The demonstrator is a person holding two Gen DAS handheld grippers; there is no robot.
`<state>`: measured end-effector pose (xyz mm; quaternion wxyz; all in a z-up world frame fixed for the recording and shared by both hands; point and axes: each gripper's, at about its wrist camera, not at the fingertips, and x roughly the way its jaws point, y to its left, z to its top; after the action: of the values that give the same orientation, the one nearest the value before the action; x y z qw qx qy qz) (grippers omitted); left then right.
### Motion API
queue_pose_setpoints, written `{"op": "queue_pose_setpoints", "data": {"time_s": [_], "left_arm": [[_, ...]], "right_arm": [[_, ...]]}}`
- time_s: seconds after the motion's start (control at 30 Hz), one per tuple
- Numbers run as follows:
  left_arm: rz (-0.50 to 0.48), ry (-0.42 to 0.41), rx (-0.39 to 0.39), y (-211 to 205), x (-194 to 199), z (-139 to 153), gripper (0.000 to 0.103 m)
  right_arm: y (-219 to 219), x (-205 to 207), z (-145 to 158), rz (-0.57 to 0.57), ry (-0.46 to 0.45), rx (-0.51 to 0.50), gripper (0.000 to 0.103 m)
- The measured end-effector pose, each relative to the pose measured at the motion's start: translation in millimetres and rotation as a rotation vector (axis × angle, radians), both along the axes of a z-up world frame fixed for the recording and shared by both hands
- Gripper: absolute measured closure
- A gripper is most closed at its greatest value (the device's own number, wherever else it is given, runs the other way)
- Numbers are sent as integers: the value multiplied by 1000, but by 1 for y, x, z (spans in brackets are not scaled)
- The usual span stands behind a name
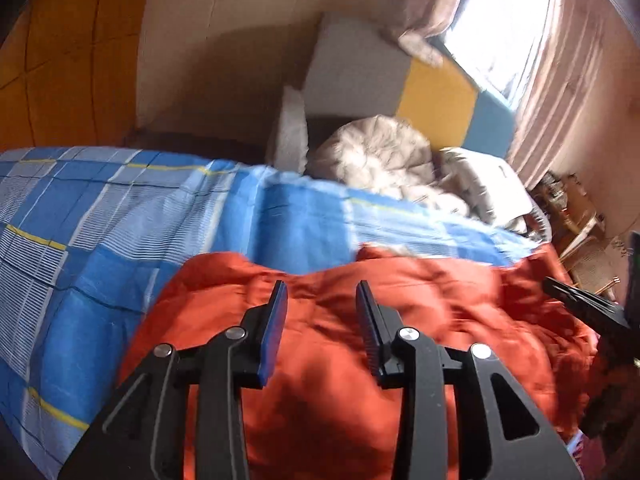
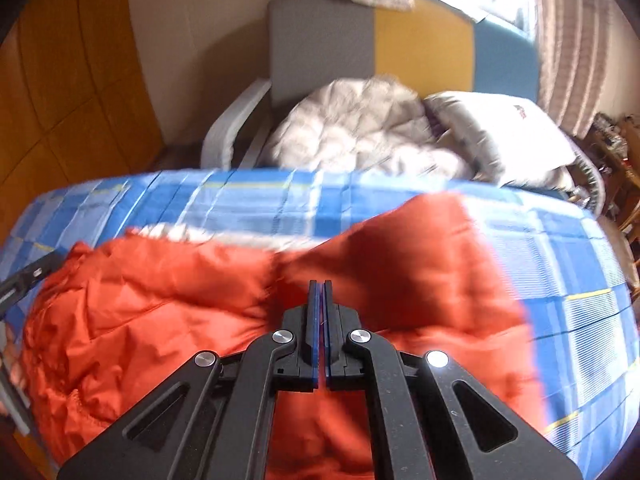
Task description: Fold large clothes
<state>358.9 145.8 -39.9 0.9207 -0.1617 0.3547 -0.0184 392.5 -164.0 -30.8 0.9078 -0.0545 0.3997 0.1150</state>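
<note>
Jacket time: puffy orange-red quilted jacket (image 2: 168, 304) sprawls over the blue plaid bed cover (image 1: 92, 216). Left hand-held gripper (image 1: 322, 300) hangs apart above it (nothing between), right hand-held gripper (image 2: 320, 300) pressed together, empty, likely lining up a fold.

Orange jacket (image 2: 168, 304) on blue bedspread (image 2: 560, 280)
</note>
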Motion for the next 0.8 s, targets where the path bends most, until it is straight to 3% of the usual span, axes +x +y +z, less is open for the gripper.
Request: {"op": "queue_pose_setpoints", "data": {"time_s": [0.13,0.3,0.57,0.8], "left_arm": [[-48,-26,8,-35,-10,7,63],[-71,38,49,-61,-2,-13,63],[-86,74,74,-62,10,-37,62],[-85,62,42,-60,13,-47,62]], "right_arm": [[-32,8,-6,-75,16,2,102],[-51,15,-33,-111,78,18,103],[-60,26,-72,-131,151,60,103],[-54,29,-85,-135,137,40,103]]}}
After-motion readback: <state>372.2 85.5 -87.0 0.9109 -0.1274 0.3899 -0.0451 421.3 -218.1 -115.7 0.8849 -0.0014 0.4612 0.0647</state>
